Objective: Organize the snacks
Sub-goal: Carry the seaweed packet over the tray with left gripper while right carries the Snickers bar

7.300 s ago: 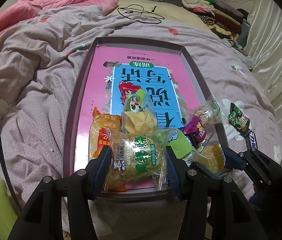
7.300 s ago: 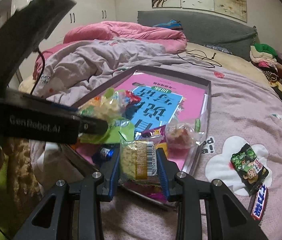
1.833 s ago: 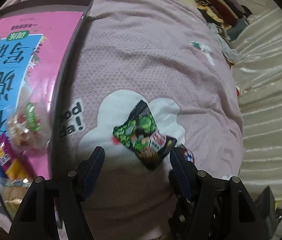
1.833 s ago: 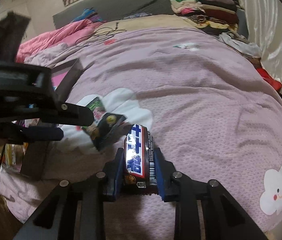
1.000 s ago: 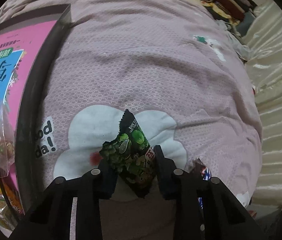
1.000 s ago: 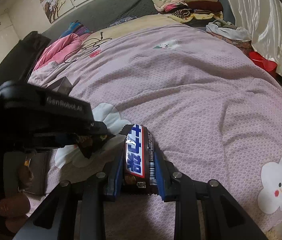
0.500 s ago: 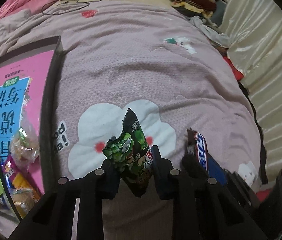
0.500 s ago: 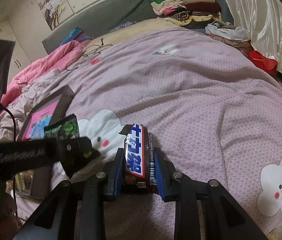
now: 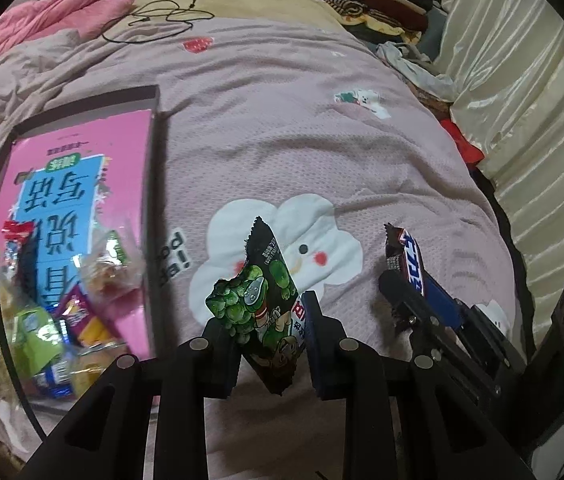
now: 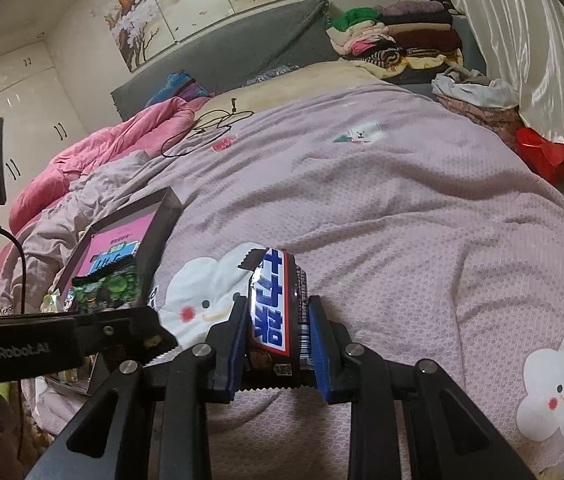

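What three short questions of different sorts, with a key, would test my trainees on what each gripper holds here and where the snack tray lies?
1. True or false: the right gripper is empty.
2. What does the left gripper hold? A) green pea snack packet B) cable C) book
3. Fill in: the tray lies to the ___ of the cloud print in the left wrist view.

Key: 1 false, it grips the chocolate bar. 2 A, the green pea snack packet. 3 left.

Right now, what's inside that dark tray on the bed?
The tray holds a pink and blue book lying flat, with a pile of snack packets on its near end. Whatever lies beneath the book is covered.
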`<state>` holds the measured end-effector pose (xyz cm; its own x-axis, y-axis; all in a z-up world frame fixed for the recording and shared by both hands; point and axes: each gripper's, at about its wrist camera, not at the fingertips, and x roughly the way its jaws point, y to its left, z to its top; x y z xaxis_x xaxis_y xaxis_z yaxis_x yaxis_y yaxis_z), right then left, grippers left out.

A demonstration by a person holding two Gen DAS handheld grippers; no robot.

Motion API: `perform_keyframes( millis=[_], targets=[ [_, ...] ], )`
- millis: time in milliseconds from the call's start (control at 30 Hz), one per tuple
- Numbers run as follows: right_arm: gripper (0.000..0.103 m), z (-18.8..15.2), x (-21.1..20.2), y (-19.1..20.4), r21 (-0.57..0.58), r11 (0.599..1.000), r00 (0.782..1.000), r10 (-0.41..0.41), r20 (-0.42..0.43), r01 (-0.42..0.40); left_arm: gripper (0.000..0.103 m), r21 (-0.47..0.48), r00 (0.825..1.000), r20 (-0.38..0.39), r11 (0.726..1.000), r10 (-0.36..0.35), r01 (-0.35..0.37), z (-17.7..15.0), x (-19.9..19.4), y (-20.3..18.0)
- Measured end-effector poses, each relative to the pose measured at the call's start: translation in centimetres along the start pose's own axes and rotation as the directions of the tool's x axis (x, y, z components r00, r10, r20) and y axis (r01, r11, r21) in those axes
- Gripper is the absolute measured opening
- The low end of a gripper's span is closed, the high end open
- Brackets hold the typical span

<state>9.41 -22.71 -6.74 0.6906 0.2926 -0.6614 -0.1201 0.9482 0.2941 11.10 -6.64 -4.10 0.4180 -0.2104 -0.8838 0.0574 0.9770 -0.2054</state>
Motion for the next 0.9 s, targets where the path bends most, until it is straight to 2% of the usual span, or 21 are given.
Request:
perform_keyframes(
  millis=[233, 467, 900],
  targets=[
    [0.029, 0.0, -1.8, 1.2, -0.024, 0.997, 0.996, 0.069, 0.051, -0.068, 0.028, 0.020, 1.000, 0.026, 1.000, 0.016, -0.017, -0.8, -2.6, 1.3],
    [0.029, -0.2, -2.9, 3.7, -0.087, 0.992, 0.992, 0.102, 0.069, -0.096, 0.028, -0.010, 0.998, 0.059, 0.999, 0.031, -0.031, -1.6, -5.6, 4.0],
    [0.029, -1.7, -3.9, 11.8, -0.223, 0.947, 0.967, 0.249, 0.050, -0.232, 0.028, -0.104, 0.988, 0.117, 0.991, 0.097, -0.084, -2.6, -9.7, 10.9]
  ],
)
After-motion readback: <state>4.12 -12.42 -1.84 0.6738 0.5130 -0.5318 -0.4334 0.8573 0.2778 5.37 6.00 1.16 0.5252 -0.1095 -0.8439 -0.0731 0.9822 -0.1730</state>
